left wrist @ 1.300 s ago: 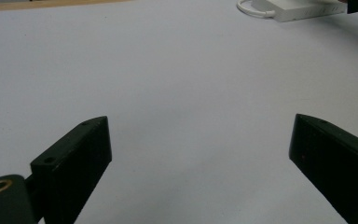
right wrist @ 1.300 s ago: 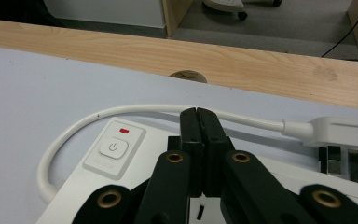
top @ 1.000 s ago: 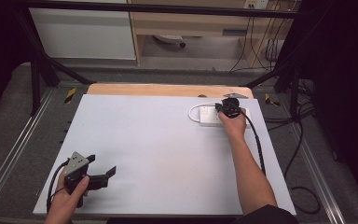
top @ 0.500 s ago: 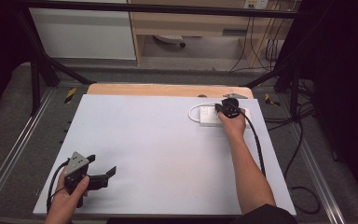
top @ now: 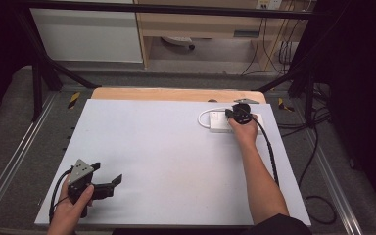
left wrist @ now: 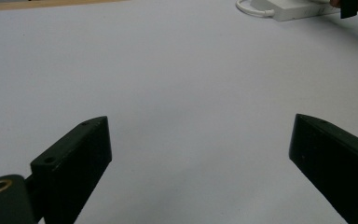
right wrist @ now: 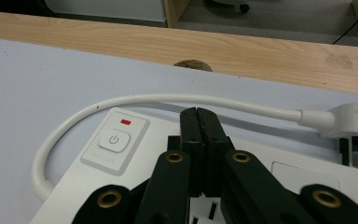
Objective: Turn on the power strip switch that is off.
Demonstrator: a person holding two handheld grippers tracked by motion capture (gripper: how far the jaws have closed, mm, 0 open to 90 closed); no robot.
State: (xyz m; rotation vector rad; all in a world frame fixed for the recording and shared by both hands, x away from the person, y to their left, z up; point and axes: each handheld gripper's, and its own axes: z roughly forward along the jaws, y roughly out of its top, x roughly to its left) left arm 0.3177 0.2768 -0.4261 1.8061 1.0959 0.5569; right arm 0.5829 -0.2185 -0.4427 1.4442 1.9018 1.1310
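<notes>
a: anything changed since a second ago?

b: nothing i can see; both hands sit where they were. my right gripper (right wrist: 199,116) reaches far across the table (top: 166,147), jaws pressed together, tips over the white power strip (right wrist: 121,140).

a: and the strip?

b: far right of the table, long axis running left to right, cord (right wrist: 168,99) looping off its left end.

a: the left?

b: left gripper (top: 108,182) rests near me, jaws wide apart, holding nothing.

White strip, black jaws, pale table

The plastic power strip (right wrist: 279,172) and its looping cable (right wrist: 168,100) are white, with a small red indicator light (right wrist: 126,122); both grippers (top: 232,113) (top: 108,182) are black; the tabletop sheet (top: 166,161) is pale lavender-grey, edged by light wood (right wrist: 270,46).
</notes>
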